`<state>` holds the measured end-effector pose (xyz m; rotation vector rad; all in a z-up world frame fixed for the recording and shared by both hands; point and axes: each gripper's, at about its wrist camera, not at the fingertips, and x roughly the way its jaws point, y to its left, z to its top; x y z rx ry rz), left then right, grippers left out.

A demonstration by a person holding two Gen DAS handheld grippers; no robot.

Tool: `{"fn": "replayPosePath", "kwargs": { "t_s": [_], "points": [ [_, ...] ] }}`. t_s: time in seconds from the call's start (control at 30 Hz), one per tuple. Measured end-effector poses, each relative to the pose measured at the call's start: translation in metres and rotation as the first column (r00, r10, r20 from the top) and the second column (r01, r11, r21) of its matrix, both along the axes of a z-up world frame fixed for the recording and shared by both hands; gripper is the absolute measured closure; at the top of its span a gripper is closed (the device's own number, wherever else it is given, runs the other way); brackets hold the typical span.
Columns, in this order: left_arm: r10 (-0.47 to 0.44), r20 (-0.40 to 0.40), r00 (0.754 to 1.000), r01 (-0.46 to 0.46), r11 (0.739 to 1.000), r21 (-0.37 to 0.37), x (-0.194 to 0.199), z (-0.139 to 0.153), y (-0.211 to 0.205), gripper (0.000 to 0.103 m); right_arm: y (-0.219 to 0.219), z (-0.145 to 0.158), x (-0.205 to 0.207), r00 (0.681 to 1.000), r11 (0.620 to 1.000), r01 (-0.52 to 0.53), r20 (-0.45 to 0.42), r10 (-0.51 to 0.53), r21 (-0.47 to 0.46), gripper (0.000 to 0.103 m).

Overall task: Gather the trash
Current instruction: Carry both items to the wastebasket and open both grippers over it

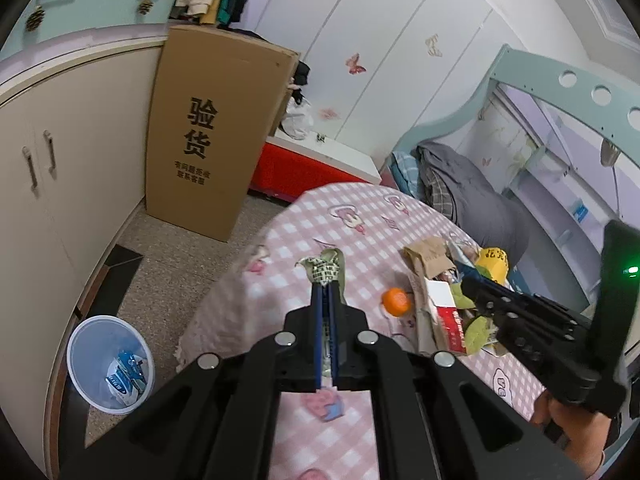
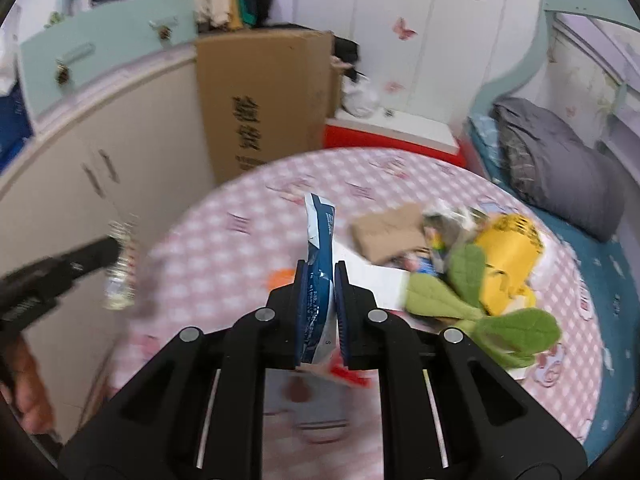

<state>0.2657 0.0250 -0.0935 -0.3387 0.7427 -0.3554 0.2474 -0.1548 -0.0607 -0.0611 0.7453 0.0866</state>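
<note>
My left gripper (image 1: pixel 326 286) is shut on a crumpled green checked wrapper (image 1: pixel 325 269), held above the edge of the pink checked table (image 1: pixel 360 216). From the right wrist view, that gripper (image 2: pixel 114 246) shows blurred at the left with the wrapper (image 2: pixel 120 270) in it. My right gripper (image 2: pixel 322 276) is shut on a blue and white packet (image 2: pixel 319 232) that stands upright between its fingers. In the left wrist view the right gripper (image 1: pixel 470 288) reaches into the trash pile (image 1: pixel 444 292), with its tips hidden there. A translucent bin (image 1: pixel 82 344) stands on the floor at lower left with a blue and white packet inside.
On the table lie an orange (image 1: pixel 396 301), a brown paper bag (image 2: pixel 390 232), a yellow bag (image 2: pixel 510 252), green leaves (image 2: pixel 464 276) and a white and red box (image 1: pixel 444 312). A tall cardboard box (image 1: pixel 216 128) and cream cupboards (image 1: pixel 60 184) border the floor. A bed (image 2: pixel 560 172) lies to the right.
</note>
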Motion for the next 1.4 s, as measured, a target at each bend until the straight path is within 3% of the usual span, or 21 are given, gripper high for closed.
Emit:
{"fn": "replayPosePath", "kwargs": {
  "t_s": [0.17,0.43,0.67,0.8,0.93,1.07,1.2,1.4],
  "points": [
    [0.062,0.007,0.998,-0.062,0.998,-0.009,-0.011,-0.004,0.042,0.100,0.057,-0.005,-0.002,0.990,0.986,-0.134,-0.019,0.137,0.095,0.090],
    [0.201,-0.035,0.979,-0.202,0.979,-0.009,-0.028,-0.033,0.124,0.100,0.169,-0.047,0.010,0.937,0.934,-0.310,-0.108,0.331,0.175,0.090],
    [0.329,-0.109,0.938,-0.329,0.944,0.018,-0.032,-0.074,0.199,0.100,0.250,-0.093,0.029,0.890,0.902,-0.374,-0.190,0.414,0.216,0.090],
    [0.411,-0.131,0.902,-0.404,0.911,0.080,-0.032,-0.094,0.233,0.100,0.282,-0.116,0.038,0.874,0.895,-0.381,-0.227,0.431,0.231,0.090],
    [0.467,-0.155,0.870,-0.454,0.884,0.116,-0.029,-0.112,0.260,0.100,0.304,-0.135,0.054,0.874,0.890,-0.377,-0.221,0.433,0.256,0.088],
    [0.509,-0.184,0.841,-0.490,0.860,0.143,-0.025,-0.128,0.281,0.100,0.315,-0.155,0.070,0.876,0.899,-0.354,-0.244,0.415,0.258,0.079],
    [0.512,-0.197,0.836,-0.489,0.858,0.156,-0.023,-0.137,0.285,0.100,0.312,-0.167,0.070,0.877,0.906,-0.342,-0.261,0.403,0.250,0.061],
    [0.491,-0.220,0.843,-0.468,0.871,0.153,-0.016,-0.147,0.275,0.100,0.299,-0.174,0.064,0.880,0.916,-0.321,-0.283,0.382,0.239,0.059]
  ]
}}
